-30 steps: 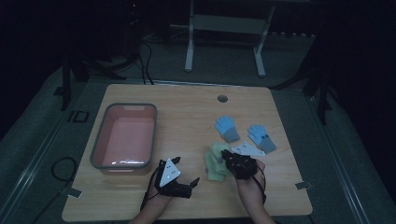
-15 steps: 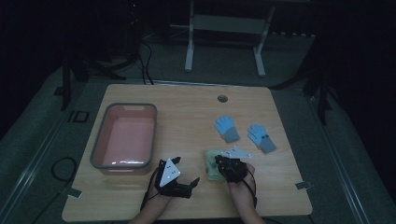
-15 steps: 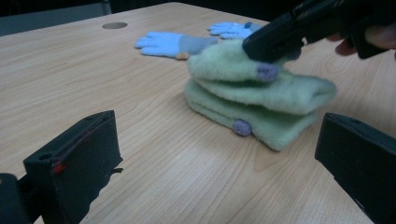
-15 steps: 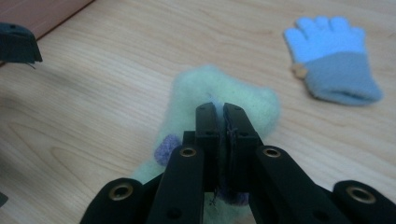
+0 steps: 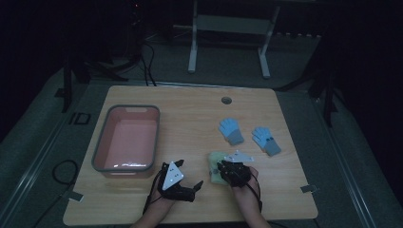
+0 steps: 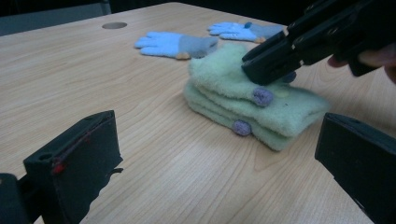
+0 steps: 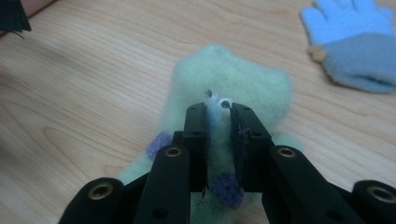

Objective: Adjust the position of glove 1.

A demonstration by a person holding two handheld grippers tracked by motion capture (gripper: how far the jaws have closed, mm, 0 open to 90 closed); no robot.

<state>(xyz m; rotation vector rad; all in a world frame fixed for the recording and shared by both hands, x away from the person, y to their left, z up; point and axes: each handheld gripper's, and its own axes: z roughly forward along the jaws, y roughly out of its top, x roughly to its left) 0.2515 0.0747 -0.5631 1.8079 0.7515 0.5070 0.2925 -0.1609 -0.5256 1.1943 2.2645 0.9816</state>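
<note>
So my right gripper (image 5: 223,169) is down on the fuzzy green sock (image 6: 252,100), jaws squeezed narrow with a ridge of the fluff pinched between them, you can see it clearly in the right gripper view. The sock is folded over on itself, pale green with little purple dots, and it lies flat on the tabletop (image 5: 190,118) near the front edge, a bit right of the middle. My left gripper (image 5: 196,186) is just beside it toward the front-left, jaws spread wide and holding nothing, pointed at the sock from the side. Further back toward the right edge there are two blue gloves (image 5: 231,130) with grey cuffs, lying flat and apart from each other, well clear of the sock. Over on the left side of the tabletop sits a pink tub (image 5: 100,149) with a grey rim, nothing I can make out inside it
</note>
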